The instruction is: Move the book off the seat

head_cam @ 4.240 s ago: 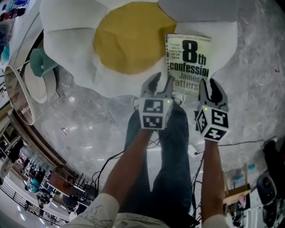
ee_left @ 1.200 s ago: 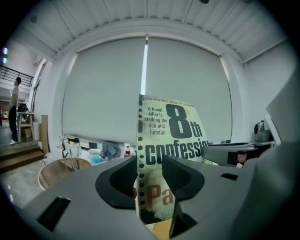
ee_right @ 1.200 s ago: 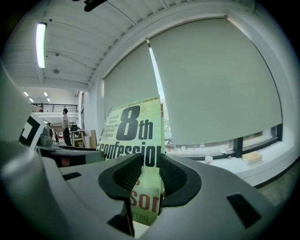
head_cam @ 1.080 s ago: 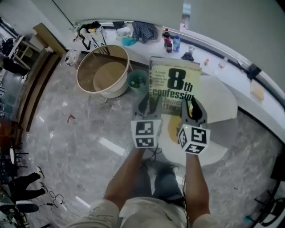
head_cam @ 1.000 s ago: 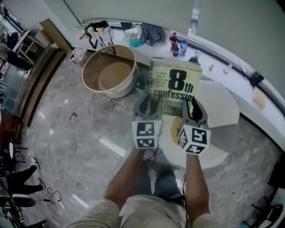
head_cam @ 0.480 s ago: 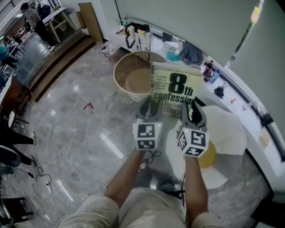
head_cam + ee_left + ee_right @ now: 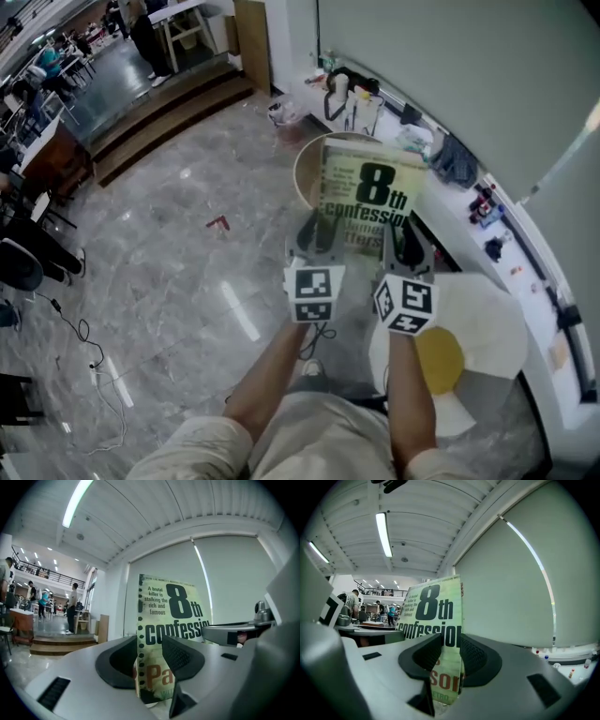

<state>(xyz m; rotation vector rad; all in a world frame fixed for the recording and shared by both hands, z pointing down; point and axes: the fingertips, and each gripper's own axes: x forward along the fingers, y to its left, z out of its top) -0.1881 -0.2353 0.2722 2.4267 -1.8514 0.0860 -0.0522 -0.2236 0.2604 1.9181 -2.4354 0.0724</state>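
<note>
Far behind, a round tub [image 7: 307, 173]; near right, a fried-egg seat [image 7: 487, 314]. The left gripper [image 7: 317, 234] and right gripper [image 7: 403, 242] each clamp the bottom edge of an upright green paperback [image 7: 367, 197].

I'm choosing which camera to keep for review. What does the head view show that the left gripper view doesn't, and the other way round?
Head view only: the white seat with its yellow centre on the floor, a round tub beyond the book, and the person's forearms.
Left gripper view only: the ceiling strip light, and the left gripper pads seen close, pressed on the book's lower edge.
Both: the book held upright, clear of the seat, cover title readable.
</note>
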